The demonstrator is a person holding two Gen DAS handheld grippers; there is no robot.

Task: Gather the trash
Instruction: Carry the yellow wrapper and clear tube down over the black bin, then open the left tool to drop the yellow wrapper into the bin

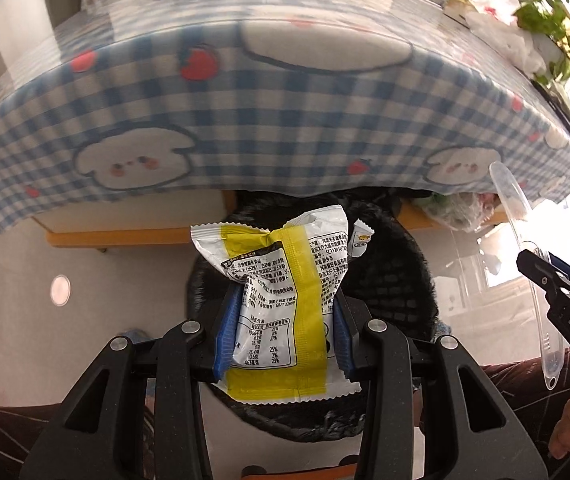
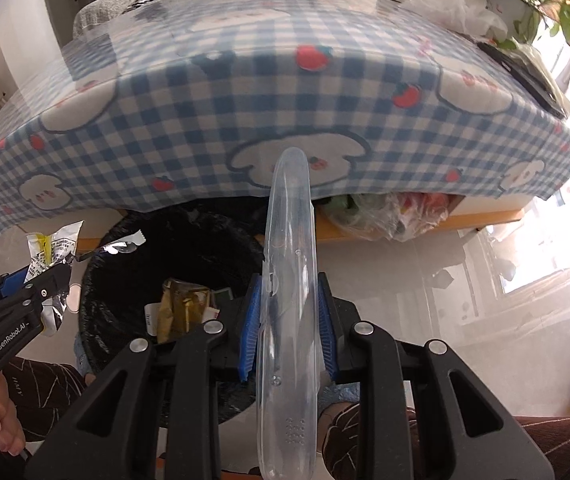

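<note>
**Two pieces of trash held over the bin**

The left gripper (image 1: 283, 330) has its jaws pinching a crinkled white-and-yellow printed snack wrapper (image 1: 281, 284) across its middle, directly above the round black mesh bin lined with a dark bag (image 1: 397, 276). The right gripper (image 2: 289, 320) has its jaws pressed onto a long clear plastic case (image 2: 289, 280), gripped near its middle and standing beside the bin's rim. Other scraps already lie in the bin, which sits on the floor just in front of the bench with the blue-and-white checked cloth (image 1: 245, 128).

The wrapper looks light, thin and floppy; a pinch across the flat body suits it, though it may cling or flutter on release. The case looks rigid, smooth and probably slippery, so a middle grip seems best to keep it balanced.
</note>
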